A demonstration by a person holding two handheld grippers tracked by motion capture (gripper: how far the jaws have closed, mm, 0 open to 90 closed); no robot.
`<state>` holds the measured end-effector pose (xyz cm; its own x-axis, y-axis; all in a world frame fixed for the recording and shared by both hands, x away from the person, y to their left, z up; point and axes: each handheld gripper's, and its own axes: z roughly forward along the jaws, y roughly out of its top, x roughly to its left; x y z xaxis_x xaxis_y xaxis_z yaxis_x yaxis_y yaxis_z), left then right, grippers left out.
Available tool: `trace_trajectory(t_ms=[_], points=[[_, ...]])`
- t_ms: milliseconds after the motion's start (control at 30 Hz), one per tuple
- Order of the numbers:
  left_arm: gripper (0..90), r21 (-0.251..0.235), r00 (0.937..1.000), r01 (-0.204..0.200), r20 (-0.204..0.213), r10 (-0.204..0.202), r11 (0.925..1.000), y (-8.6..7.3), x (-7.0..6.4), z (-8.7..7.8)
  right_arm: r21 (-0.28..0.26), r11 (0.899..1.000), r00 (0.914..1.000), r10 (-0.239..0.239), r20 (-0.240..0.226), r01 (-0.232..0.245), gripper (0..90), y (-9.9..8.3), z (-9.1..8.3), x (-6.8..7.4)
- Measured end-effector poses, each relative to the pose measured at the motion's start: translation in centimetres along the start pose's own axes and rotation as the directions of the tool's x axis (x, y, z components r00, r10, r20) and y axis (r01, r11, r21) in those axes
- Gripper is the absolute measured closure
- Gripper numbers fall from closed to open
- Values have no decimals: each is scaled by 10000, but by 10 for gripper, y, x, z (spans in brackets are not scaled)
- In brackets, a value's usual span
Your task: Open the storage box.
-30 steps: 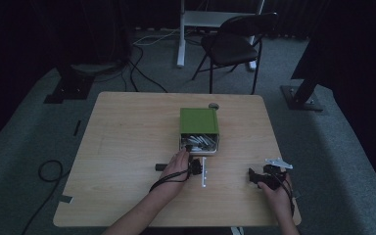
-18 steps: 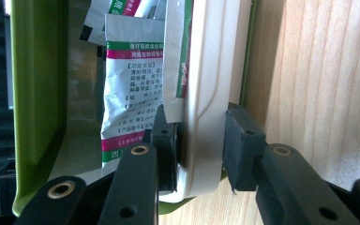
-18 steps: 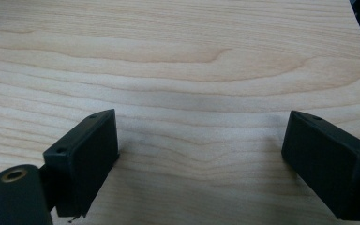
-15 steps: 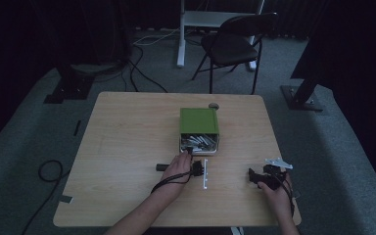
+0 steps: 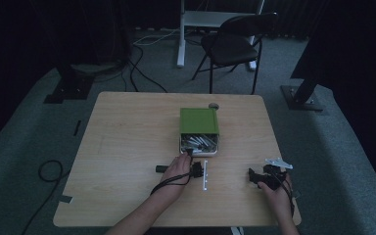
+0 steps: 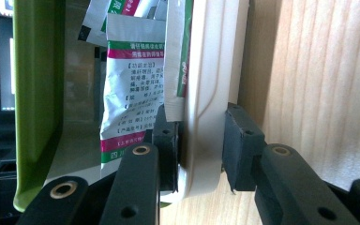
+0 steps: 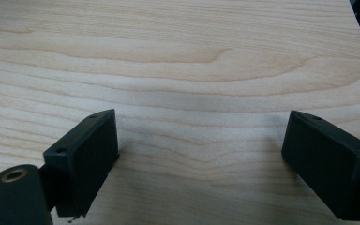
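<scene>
A green-lidded box point(image 5: 199, 121) stands mid-table with its cream tray point(image 5: 214, 149) pulled out toward me, holding several printed sachets point(image 5: 199, 142). My left gripper point(image 5: 191, 155) is at the tray's near edge. In the left gripper view the green lid point(image 6: 35, 93) lies to the left and the sachets point(image 6: 126, 79) lean inside the cream tray wall point(image 6: 206, 93). The left gripper point(image 6: 201, 136) straddles that wall, one pad inside and one outside, both pressed on it. My right gripper point(image 5: 252, 176) rests at the table's right front, and in its own view the right gripper point(image 7: 206, 154) stands open over bare wood.
A thin white strip point(image 5: 205, 175) lies on the table just right of my left hand. A small dark object point(image 5: 160, 169) lies to the hand's left. A small round item point(image 5: 213, 105) sits behind the box. A black chair point(image 5: 235, 41) stands beyond the table.
</scene>
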<state>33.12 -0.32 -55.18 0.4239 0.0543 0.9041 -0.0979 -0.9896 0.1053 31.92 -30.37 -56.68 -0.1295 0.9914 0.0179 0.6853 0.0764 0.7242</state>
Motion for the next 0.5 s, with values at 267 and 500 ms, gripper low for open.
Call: trace_trajectory(t_ms=[267, 500], points=[[704, 17, 9999, 11, 116, -11, 10000, 1, -1, -6, 3, 10000, 10000, 2, 1, -2, 104, 0, 0, 0], [705, -2, 9999, 80, 152, -80, 10000, 1, -4, -12, 1, 10000, 10000, -4, 2, 4, 104, 0, 0, 0]])
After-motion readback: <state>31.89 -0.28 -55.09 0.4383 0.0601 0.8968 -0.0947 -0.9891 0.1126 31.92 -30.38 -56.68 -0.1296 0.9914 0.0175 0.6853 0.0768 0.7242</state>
